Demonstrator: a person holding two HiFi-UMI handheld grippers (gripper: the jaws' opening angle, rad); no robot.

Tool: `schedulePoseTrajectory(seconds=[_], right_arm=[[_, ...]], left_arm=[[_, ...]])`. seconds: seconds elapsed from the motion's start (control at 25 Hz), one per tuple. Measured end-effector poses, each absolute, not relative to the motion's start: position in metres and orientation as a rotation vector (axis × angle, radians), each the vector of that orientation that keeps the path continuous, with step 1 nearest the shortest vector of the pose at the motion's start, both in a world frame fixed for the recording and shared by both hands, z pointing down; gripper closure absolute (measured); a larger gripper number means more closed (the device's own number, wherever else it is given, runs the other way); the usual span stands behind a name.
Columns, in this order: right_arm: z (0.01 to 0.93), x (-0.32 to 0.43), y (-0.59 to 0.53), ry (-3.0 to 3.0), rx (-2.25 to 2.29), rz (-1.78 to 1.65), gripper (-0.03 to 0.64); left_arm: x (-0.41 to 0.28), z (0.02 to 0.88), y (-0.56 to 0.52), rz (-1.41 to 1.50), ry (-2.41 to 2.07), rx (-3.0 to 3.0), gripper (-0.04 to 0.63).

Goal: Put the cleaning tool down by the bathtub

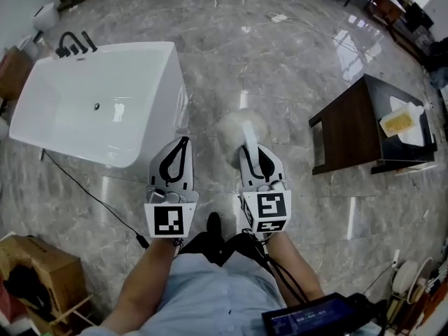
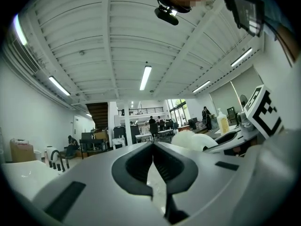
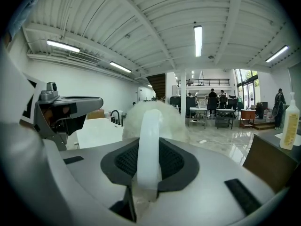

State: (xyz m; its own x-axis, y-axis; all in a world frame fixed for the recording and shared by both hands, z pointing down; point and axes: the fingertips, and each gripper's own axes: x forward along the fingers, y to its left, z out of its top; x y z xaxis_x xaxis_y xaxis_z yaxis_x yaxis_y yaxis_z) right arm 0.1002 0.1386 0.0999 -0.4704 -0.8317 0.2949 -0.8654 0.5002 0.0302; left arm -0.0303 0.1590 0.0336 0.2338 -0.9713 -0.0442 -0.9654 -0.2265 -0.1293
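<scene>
A white freestanding bathtub (image 1: 105,96) stands on the marble floor at the upper left, with a black tap (image 1: 73,44) at its far end. My right gripper (image 1: 250,149) is shut on the white handle (image 3: 149,164) of the cleaning tool. The tool's fluffy white head (image 1: 241,126) sticks out ahead of the jaws, above the floor and to the right of the tub's near corner. My left gripper (image 1: 184,142) hovers beside that corner, shut and empty, its tips touching. In the left gripper view the fluffy head (image 2: 188,138) shows at the right.
A dark wooden side table (image 1: 350,128) stands to the right and carries a white tray with a yellow piece (image 1: 400,121) and a bottle (image 3: 289,121). A black cable (image 1: 91,198) runs across the floor below the tub. A cardboard box (image 1: 35,264) sits at the lower left.
</scene>
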Motion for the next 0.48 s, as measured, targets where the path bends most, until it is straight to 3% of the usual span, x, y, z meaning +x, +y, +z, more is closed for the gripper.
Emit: schedulePoseTrajectory(seconds=[0.48], right_arm=[[0.118,0.080,0.075,-2.439,1.492,0.218,0.519]], left_arm=[[-0.049,0.049,0.088,-0.076,1.826,-2.399,0.578]])
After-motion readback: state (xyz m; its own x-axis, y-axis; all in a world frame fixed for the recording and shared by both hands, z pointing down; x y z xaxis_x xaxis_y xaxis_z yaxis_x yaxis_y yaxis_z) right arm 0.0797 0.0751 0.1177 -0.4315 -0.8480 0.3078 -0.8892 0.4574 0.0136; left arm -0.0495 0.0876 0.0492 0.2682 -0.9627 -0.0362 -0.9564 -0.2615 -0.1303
